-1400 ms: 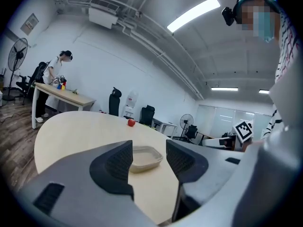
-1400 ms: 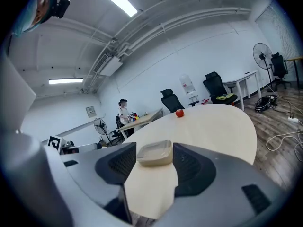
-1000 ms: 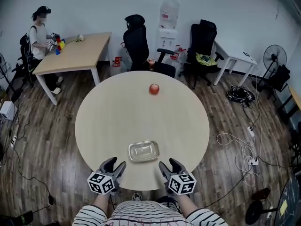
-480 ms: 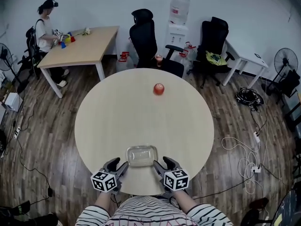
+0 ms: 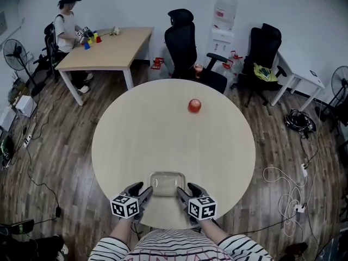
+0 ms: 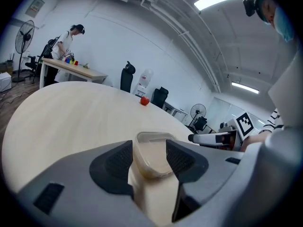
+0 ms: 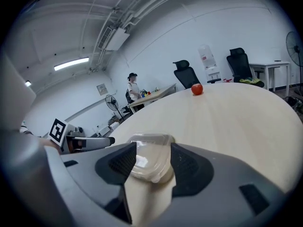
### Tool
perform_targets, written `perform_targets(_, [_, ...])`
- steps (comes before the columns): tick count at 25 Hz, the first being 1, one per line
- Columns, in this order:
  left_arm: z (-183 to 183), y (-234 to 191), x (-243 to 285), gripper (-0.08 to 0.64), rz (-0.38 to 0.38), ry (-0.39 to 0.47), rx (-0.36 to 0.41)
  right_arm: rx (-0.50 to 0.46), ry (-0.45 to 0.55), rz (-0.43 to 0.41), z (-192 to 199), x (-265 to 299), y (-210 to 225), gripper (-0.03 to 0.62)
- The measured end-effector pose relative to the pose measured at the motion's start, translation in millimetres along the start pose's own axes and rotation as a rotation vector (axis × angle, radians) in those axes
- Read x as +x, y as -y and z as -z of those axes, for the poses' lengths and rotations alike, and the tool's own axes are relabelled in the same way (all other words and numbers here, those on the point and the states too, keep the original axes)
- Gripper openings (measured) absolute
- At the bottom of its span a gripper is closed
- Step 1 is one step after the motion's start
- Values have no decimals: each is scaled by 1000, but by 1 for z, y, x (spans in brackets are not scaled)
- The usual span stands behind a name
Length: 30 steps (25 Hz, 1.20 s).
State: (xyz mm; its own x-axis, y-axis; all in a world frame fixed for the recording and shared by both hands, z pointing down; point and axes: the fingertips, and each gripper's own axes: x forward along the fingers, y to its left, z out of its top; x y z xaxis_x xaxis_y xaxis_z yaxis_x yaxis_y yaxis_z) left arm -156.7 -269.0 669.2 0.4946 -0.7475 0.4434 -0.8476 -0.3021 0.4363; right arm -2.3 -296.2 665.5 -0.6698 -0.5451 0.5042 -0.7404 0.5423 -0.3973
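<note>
A clear, shallow plastic container (image 5: pixel 166 182) lies on the round beige table (image 5: pixel 163 140), close to its near edge. My left gripper (image 5: pixel 140 191) stands open at the container's near left corner. In the left gripper view that container (image 6: pixel 152 149) shows in the gap of the left gripper (image 6: pixel 149 157). My right gripper (image 5: pixel 188 191) is open at the near right corner, and the container (image 7: pixel 149 156) fills the gap of the right gripper (image 7: pixel 149 162). A red round fruit (image 5: pixel 194 105) sits far across the table. Whether the jaws touch the container I cannot tell.
A person (image 5: pixel 68 15) stands at a wooden desk (image 5: pixel 109 50) with small coloured objects at the back left. Black office chairs (image 5: pixel 185 34) and a water dispenser (image 5: pixel 224 15) stand beyond the table. Cables (image 5: pixel 296 118) lie on the wooden floor at right.
Both grippers have moved forward and inward to the container, which now sits in the gap of each. The head view has shifted, so the table appears further right.
</note>
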Motion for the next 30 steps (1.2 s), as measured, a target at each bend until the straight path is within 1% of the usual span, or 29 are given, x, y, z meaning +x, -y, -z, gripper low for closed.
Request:
perform_targets(2, [2, -2, 4, 199, 2, -22, -7, 9, -11, -11, 1, 7, 0, 236])
perform_targets(6, [7, -8, 12, 201, -19, -76, -17, 42, -36, -17, 7, 16, 3, 236])
perform_targets(9, [10, -11, 15, 203, -10, -96, -39, 48, -53, -12, 11, 21, 3, 236])
perform_targets(15, [17, -12, 21, 202, 30, -110, -82, 49, -55, 13, 15, 26, 3, 224])
perform_targets(21, [19, -6, 25, 202, 57, -122, -71, -15, -75, 56, 17, 28, 2, 221])
perform_targets(30, [10, -2, 23, 202, 66, -117, -65, 28, -67, 77, 12, 28, 1, 219])
